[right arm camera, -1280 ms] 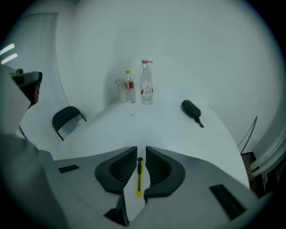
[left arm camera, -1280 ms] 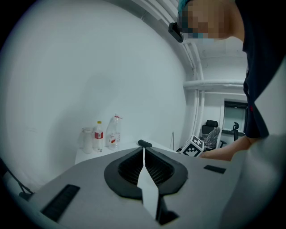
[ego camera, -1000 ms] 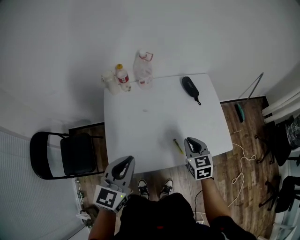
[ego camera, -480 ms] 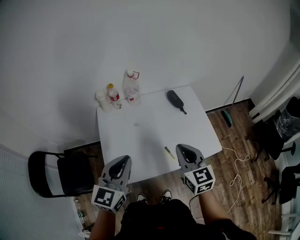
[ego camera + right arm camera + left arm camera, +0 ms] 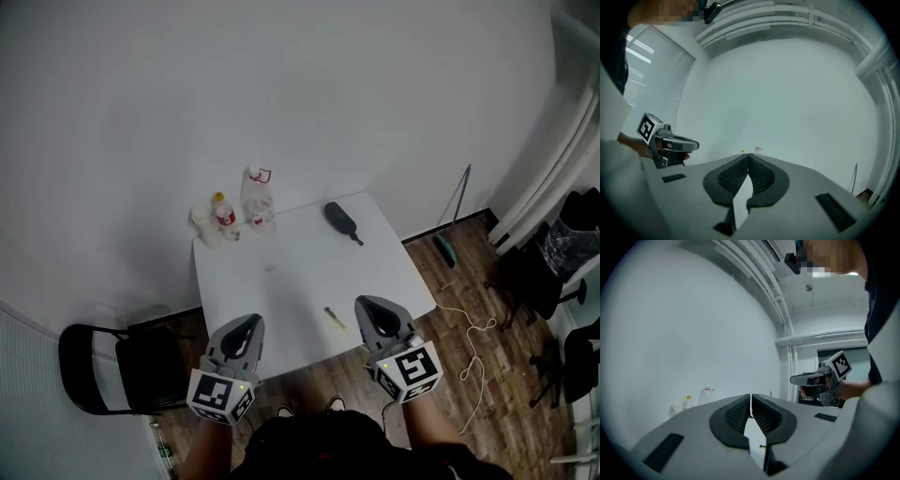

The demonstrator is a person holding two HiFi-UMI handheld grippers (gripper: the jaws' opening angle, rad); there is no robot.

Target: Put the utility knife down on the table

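- Only the head view shows us the utility knife: it lies free on the tabletop, close to the near edge, toward the right corner.
- The gripper views show us the left gripper and the right gripper clenched, with nothing between their jaws.

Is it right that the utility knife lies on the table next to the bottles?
No. The utility knife lies on the table near its front edge, by the right gripper, far from the bottles. The head view shows it.
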